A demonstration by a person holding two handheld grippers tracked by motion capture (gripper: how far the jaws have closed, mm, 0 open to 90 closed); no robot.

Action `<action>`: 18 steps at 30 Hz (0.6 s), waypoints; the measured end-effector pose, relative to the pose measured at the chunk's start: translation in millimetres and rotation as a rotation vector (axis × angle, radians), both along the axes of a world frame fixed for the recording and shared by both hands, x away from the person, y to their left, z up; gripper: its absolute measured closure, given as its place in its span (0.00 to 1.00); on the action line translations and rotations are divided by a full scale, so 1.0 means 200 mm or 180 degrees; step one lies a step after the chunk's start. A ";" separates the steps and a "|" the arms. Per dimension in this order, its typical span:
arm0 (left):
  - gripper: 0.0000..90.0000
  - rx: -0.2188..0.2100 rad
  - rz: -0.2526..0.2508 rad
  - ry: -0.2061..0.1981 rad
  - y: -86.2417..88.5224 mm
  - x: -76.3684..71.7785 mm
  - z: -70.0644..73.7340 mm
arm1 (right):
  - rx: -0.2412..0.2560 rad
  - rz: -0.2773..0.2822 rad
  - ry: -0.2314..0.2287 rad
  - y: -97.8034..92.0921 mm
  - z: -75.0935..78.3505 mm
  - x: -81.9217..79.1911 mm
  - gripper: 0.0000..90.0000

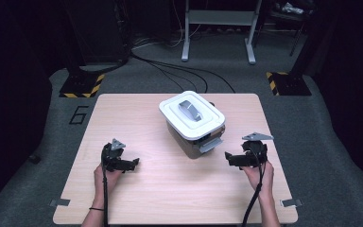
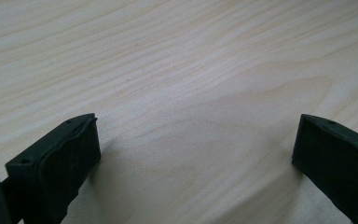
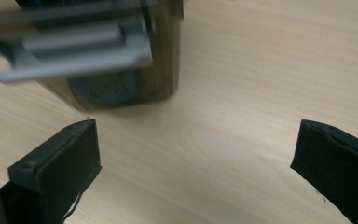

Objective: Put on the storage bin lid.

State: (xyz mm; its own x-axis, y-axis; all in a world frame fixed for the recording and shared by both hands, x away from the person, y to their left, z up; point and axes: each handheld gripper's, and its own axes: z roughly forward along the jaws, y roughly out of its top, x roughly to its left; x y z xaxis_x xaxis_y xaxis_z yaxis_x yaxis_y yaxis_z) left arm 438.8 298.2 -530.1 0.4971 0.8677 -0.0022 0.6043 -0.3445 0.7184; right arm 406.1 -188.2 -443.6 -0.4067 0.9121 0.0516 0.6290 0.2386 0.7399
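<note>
Left gripper: lower left, jaws spread, empty.
Right gripper: lower right, jaws spread, near box.
Box: centre of table, lid on.

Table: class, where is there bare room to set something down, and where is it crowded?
Free: the near strip of the table between the left gripper and right gripper, and the far left corner. Crowded: the far middle, where the box stands.

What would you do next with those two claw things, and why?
Probably ease the right gripper forward to the grey latch on the lidded box. Its jaws stand open and empty, the latch lies just ahead in the right gripper view, and the white lid is still on. The left gripper is open over bare table.
</note>
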 end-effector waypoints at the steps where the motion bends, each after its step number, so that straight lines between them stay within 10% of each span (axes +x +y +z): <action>1: 0.01 0.0000 -0.0002 -0.0002 0.00 0.00 0.00 | -0.0044 -0.0005 0.0017 -0.01 -0.02 0.00 0.00; 18: 0.01 0.0008 -0.0003 0.0002 0.00 0.00 0.00 | -0.0065 -0.0274 0.0086 -0.07 -0.38 -0.01 0.00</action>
State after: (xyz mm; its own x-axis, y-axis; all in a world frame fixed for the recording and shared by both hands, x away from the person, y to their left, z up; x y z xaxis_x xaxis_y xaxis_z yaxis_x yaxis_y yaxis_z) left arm 438.8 298.2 -529.9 0.4979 0.8673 -0.0003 0.6045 -0.3467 0.7172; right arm 403.9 -203.1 -518.8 -0.3254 0.9446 0.0425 0.6674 0.1976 0.7180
